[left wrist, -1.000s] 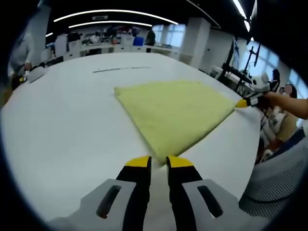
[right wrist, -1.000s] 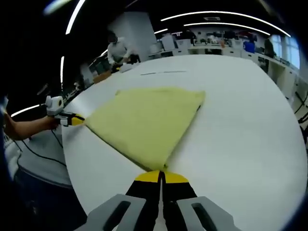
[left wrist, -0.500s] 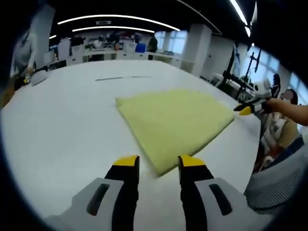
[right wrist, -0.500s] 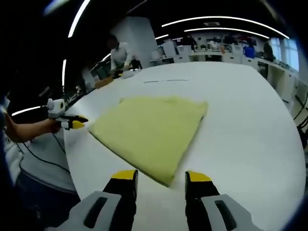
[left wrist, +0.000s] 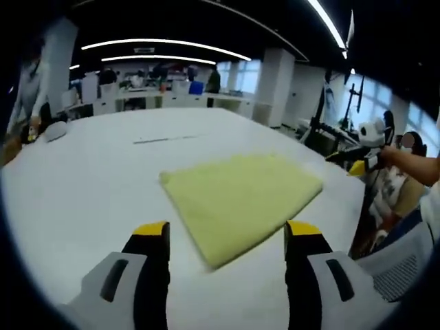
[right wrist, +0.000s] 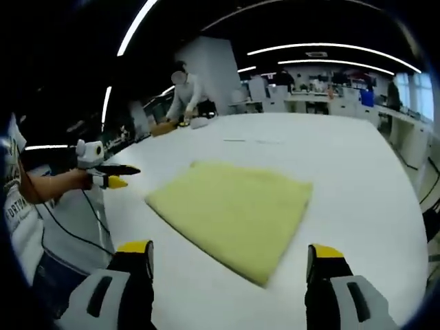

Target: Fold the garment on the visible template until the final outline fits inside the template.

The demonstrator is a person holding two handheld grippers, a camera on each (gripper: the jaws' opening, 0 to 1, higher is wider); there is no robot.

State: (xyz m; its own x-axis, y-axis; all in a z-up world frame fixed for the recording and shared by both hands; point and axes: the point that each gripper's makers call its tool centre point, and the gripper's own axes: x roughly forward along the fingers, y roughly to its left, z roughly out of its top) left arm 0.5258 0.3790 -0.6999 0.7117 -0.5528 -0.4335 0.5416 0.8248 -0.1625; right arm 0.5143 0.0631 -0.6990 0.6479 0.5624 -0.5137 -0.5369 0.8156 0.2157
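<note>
A folded pale yellow garment [left wrist: 237,198] lies flat on the white table [left wrist: 89,179], seen from the other side as the same yellow garment [right wrist: 234,210]. My left gripper [left wrist: 227,237] hangs open above its near corner, holding nothing, and appears at the left as the left gripper [right wrist: 117,176] off the table edge. My right gripper [right wrist: 234,256] is open wide, just short of the garment's near edge, and comes in from the right as the right gripper [left wrist: 352,161]. A thin dark line [left wrist: 165,139] is marked on the table beyond the garment.
The table edge [left wrist: 354,206] runs close on the right, with a mesh chair [left wrist: 402,265] below it. A person [right wrist: 185,96] works at the far end of the table [right wrist: 371,179]. Desks and people stand in the background. Bare tabletop surrounds the garment.
Both grippers have let go of the garment's corners and opened wide. Both have drawn back and risen from the cloth, which now lies flat.
</note>
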